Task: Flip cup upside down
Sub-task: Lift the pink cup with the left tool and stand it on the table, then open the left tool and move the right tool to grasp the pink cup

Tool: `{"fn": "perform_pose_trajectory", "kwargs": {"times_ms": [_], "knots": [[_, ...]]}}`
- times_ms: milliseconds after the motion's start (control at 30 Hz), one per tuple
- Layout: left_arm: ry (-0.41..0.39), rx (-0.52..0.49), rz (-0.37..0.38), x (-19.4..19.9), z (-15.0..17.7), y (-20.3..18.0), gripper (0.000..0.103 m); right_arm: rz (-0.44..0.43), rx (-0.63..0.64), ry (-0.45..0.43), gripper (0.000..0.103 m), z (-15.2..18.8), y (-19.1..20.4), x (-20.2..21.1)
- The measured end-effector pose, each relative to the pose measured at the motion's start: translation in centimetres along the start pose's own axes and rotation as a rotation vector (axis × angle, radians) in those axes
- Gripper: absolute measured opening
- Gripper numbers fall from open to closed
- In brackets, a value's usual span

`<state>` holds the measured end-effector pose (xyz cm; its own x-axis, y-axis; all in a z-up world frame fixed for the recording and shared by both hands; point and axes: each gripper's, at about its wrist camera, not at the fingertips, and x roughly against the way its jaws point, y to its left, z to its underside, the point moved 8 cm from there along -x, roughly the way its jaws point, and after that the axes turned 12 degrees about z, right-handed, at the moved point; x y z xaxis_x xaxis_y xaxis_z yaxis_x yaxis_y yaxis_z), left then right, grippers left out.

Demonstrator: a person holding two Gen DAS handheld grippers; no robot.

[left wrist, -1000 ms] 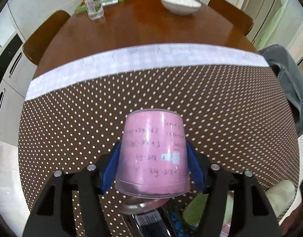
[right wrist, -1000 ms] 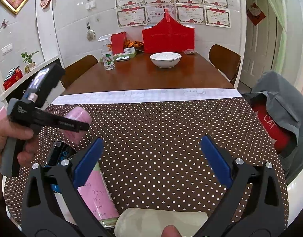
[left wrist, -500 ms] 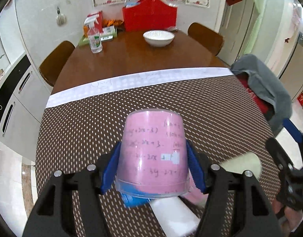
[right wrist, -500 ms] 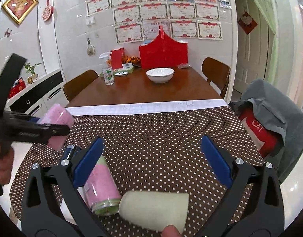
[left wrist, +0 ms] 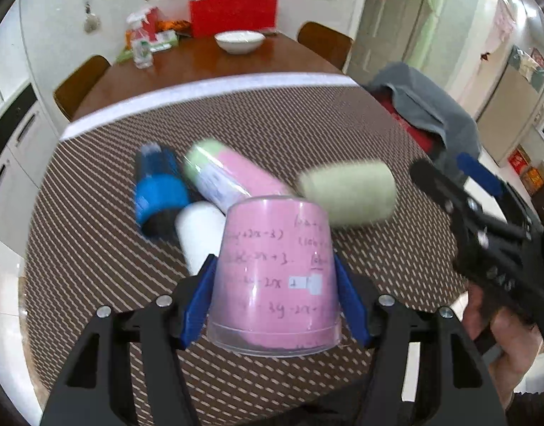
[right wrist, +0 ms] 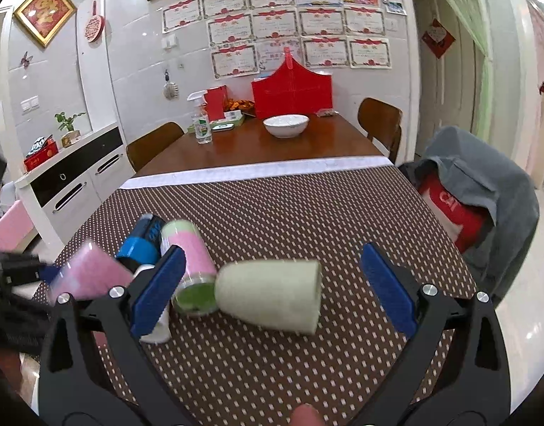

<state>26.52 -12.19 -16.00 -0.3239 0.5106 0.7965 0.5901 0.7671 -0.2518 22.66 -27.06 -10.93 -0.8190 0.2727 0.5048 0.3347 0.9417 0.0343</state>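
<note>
- Pink cup (left wrist: 277, 277) sits clamped between your left gripper's (left wrist: 275, 294) blue pads (left wrist: 197, 301), held above the table; the narrow closed end is up and the wide clear rim is down, so it reads as already inverted.
- Handwritten sums on its wall stand the right way up to the left camera.
- Whether the rim touches the cloth (left wrist: 94, 255) cannot be told; it looks just clear of it, and the blur suggests the gripper is moving.
- By my reading the turn itself is done; what is left is to set the cup rim-down on a free patch of cloth and let go.
- Your right gripper (right wrist: 272, 284) has its jaws wide apart and holds nothing.
- Between those jaws in the right view lies a pale green cup (right wrist: 272, 298) on its side, apart from both pads.
- Just beside it lie a pink-and-green cup (right wrist: 190, 266), a blue cup (right wrist: 140, 245) and a white cup (right wrist: 154, 330), all tipped over and bunched together.
- That cluster is close behind the pink cup in the left view, so I would set down on the near side, away from it.
- Farther off on the bare wood stands a white bowl (right wrist: 286, 125) and a spray bottle (right wrist: 202, 120), well apart from the work.
</note>
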Motion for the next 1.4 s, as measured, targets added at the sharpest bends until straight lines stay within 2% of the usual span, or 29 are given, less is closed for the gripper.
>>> {"fn": "perform_pose_trajectory", "kwargs": {"times_ms": [300,567,700,733,767,900,1100,1233,1400], "knots": [[0.064,0.043,0.058,-4.4,5.2,-2.2,0.063,0.046,-0.036,0.044,0.097,4.2,-3.6,0.1],[0.056,0.063,0.004,-6.8,5.9,-1.4,0.065,0.05,-0.035,0.051,0.097,5.6,-4.4,0.3],[0.027,0.03,-0.018,-5.9,5.4,-1.6,0.072,0.049,-0.036,0.054,0.097,5.9,-4.5,0.6],[0.015,0.023,-0.025,-5.6,5.1,-1.5,0.079,0.048,-0.038,0.056,0.097,5.9,-4.5,0.6],[0.001,0.015,-0.036,-5.2,4.9,-1.6,0.08,0.046,-0.041,0.057,0.097,5.9,-4.4,0.7],[-0.045,0.006,-0.06,-3.9,4.3,-1.5,0.08,0.036,-0.045,0.058,0.097,5.7,-4.2,1.0],[-0.134,-0.028,-0.151,-1.1,4.5,-1.1,0.082,0.012,-0.042,0.075,0.097,5.7,-3.4,1.4],[-0.195,-0.033,-0.172,0.8,4.5,-0.8,0.086,-0.021,-0.021,0.093,0.097,5.6,-2.0,1.8],[-0.254,-0.019,-0.203,3.0,4.9,0.1,0.087,-0.063,0.005,0.094,0.097,5.2,0.1,2.9]]}}
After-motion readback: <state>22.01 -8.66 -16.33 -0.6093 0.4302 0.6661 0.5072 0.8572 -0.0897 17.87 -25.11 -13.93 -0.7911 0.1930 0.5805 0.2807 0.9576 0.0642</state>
